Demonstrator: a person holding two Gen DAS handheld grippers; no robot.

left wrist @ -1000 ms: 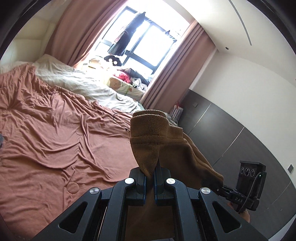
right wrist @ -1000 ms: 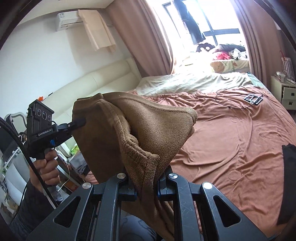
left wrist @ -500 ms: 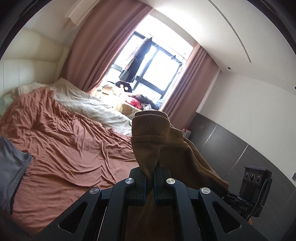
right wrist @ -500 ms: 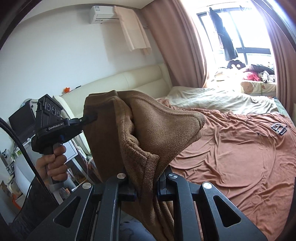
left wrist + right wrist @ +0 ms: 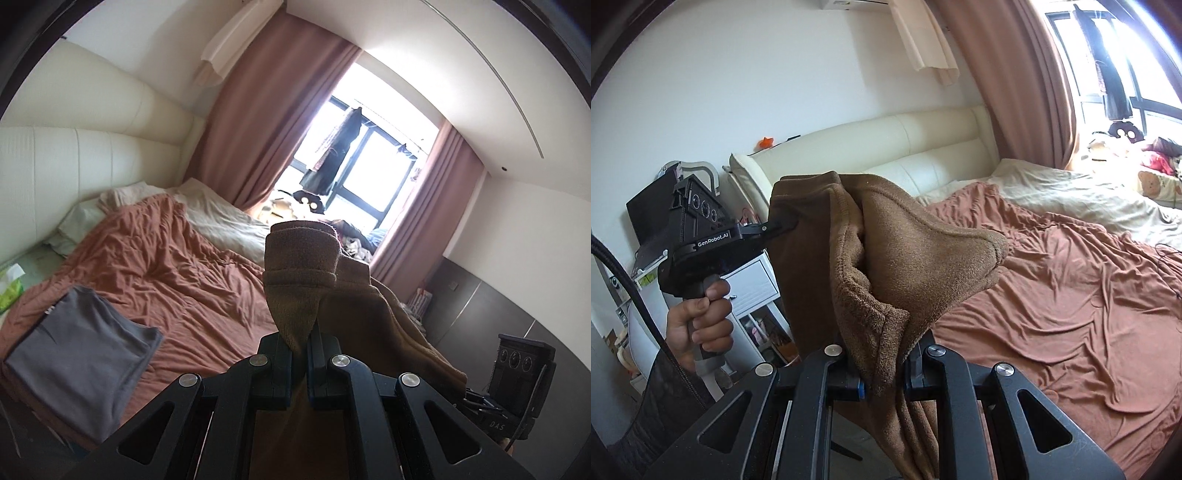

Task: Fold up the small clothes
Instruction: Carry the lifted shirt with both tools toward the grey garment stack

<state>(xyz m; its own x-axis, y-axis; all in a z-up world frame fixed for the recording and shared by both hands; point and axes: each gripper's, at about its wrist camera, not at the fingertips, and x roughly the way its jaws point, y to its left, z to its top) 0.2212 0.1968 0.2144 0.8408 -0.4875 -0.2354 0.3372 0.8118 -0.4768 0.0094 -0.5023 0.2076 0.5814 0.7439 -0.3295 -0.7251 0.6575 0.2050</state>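
Clamping the brown fleece garment [image 5: 303, 273] at lower centre of the left wrist view: left gripper [image 5: 306, 345], jaws pressed tight on a pinched fold. Cloth raised in the air above the bed, cuff-like hemmed end standing upright at centre frame, remainder draped down to the right. Right gripper body [image 5: 517, 384] seen at lower right edge, its jaws out of sight behind the cloth. Rust-coloured bedspread [image 5: 177, 273] rumpled across the left half. Folded grey garment [image 5: 81, 354] lying flat on the bedspread at lower left. Pink curtains [image 5: 266, 122] flanking a bright window at upper centre.

Right wrist view: right gripper [image 5: 882, 369] at lower centre, clenched on a thick hemmed edge of the same brown fleece garment [image 5: 923, 251], which bulges up and to the right. Left gripper [image 5: 783, 223] at centre left, tip nipped onto the cloth's upper left corner, held by a hand [image 5: 698, 321] on its grip. Fabric stretched between the two grippers. Bedspread [image 5: 1071, 295] filling the right half, cream headboard [image 5: 894, 151] behind.
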